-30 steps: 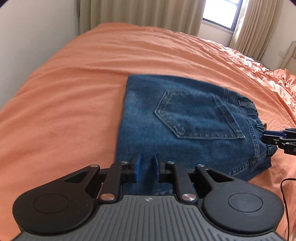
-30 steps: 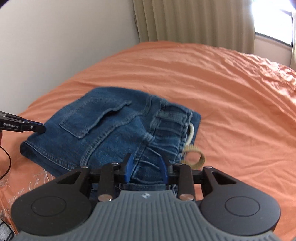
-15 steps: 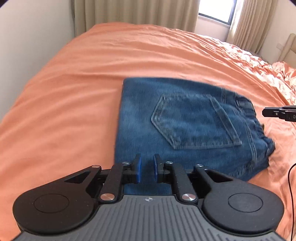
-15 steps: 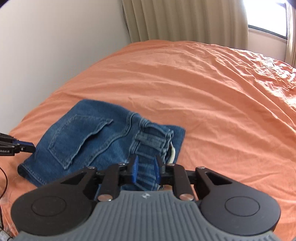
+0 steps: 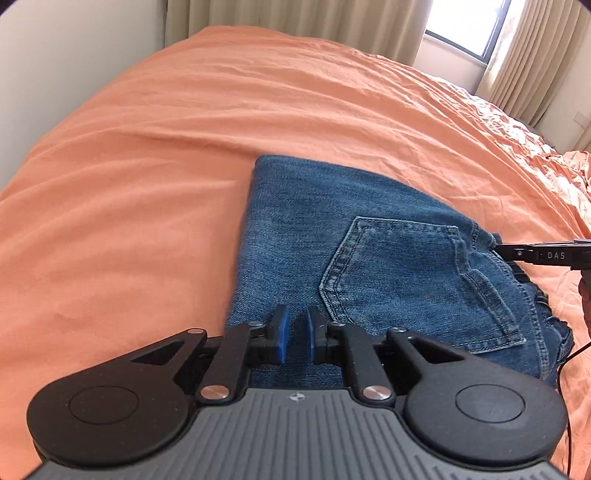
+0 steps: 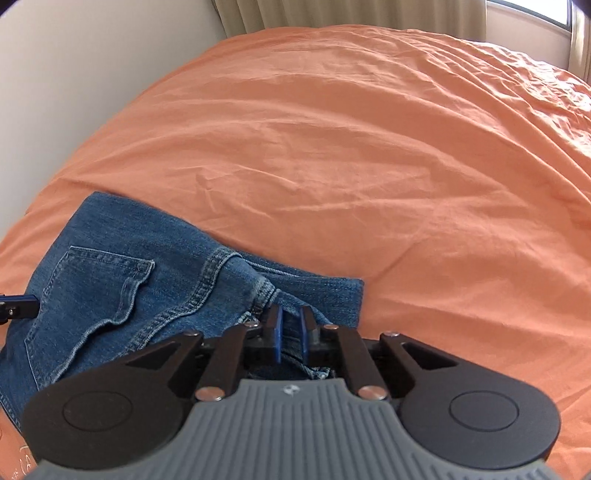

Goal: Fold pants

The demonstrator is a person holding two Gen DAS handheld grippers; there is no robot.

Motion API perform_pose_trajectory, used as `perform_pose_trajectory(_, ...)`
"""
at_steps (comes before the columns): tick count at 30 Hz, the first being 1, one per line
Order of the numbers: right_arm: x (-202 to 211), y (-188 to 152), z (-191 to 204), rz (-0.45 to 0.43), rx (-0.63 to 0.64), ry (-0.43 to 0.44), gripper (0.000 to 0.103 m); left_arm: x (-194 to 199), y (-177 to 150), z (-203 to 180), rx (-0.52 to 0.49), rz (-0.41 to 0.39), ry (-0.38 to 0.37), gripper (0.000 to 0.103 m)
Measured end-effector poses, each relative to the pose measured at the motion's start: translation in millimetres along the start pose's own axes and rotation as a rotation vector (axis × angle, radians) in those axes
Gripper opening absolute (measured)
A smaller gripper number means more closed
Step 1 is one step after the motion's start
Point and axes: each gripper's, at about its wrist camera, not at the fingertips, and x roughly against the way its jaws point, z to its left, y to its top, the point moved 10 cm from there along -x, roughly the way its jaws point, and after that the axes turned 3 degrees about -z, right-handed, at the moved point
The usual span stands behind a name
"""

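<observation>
Orange bedding (image 5: 229,122) covered the bed from edge to edge, with pale curtains (image 5: 314,18) and a bright window (image 5: 469,26) behind it and a plain wall (image 6: 74,74) on one side. On this bedding lay the folded pants (image 5: 295,229), blue denim, back pocket (image 5: 417,280) facing up, set toward the near edge of the bed. The left claw (image 5: 294,334) hung over the near fold of the pants; its blue pads (image 5: 281,332) stood close together with a narrow gap, and no fabric was seen between them, so it was effectively clenched on nothing. The right claw (image 6: 290,332) sat at the waistband end of the pants (image 6: 110,280), its pads (image 6: 277,334) drawn nearly together; denim showed in the slit between them, but whether the cloth was pinched could not be told. In the left view the right claw's tip (image 5: 543,254) reached in from the side, just beside the waistband. A thin black cable (image 5: 565,365) trailed along the bedding near the pants.
</observation>
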Motion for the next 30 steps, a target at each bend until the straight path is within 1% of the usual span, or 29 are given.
perform_pose_trajectory(3,5,2,5,-0.01,0.025,-0.02,0.004,0,-2,4,0.035,0.001,-0.002,0.015)
perform_pose_trajectory(4,13,5,9,-0.034,0.043,-0.029,0.006,4,-1,3,0.04,-0.008,0.005,0.015)
perform_pose_trajectory(5,26,7,16,-0.076,0.07,-0.033,0.008,10,0,1,0.042,-0.029,0.016,0.015)
perform_pose_trajectory(6,39,8,25,-0.119,0.107,-0.035,0.011,17,3,-3,0.038,-0.055,0.019,0.017)
perform_pose_trajectory(7,53,5,37,-0.158,0.146,-0.029,0.012,25,4,-10,0.034,-0.086,0.018,0.017)
perform_pose_trajectory(8,65,-1,50,-0.186,0.177,-0.019,0.012,32,3,-19,0.025,-0.109,0.001,0.017)
perform_pose_trajectory(11,88,-22,86,-0.25,0.231,0.023,0.011,42,-2,-57,-0.02,-0.146,-0.067,0.017)
perform_pose_trajectory(14,94,-46,111,-0.279,0.261,0.038,0.013,40,-14,-98,-0.059,-0.152,-0.117,0.017)
perform_pose_trajectory(15,93,-53,115,-0.28,0.259,0.042,0.014,37,-19,-110,-0.065,-0.15,-0.131,0.017)
perform_pose_trajectory(16,92,-62,118,-0.276,0.26,0.045,0.018,34,-24,-117,-0.059,-0.143,-0.141,0.017)
perform_pose_trajectory(17,88,-69,117,-0.271,0.261,0.036,0.018,30,-29,-122,-0.046,-0.138,-0.136,0.01)
perform_pose_trajectory(18,84,-75,117,-0.267,0.262,0.026,0.02,26,-33,-123,-0.031,-0.13,-0.128,0.009)
perform_pose_trajectory(21,61,-89,108,-0.229,0.235,0.03,0.02,7,-45,-116,0.058,-0.082,-0.128,0.01)
perform_pose_trajectory(22,58,-91,106,-0.229,0.223,0.035,0.02,2,-48,-114,0.062,-0.075,-0.121,0.011)
perform_pose_trajectory(24,53,-93,106,-0.225,0.217,0.034,0.02,-4,-51,-111,0.05,-0.081,-0.109,0.012)
perform_pose_trajectory(26,53,-90,107,-0.21,0.204,0.031,0.02,-4,-49,-110,0.06,-0.082,-0.103,0.012)
perform_pose_trajectory(28,55,-86,108,-0.194,0.202,0.033,0.02,-1,-47,-111,0.083,-0.089,-0.093,0.012)
perform_pose_trajectory(30,66,-79,110,-0.194,0.2,0.036,0.023,9,-44,-115,0.085,-0.115,-0.066,0.012)
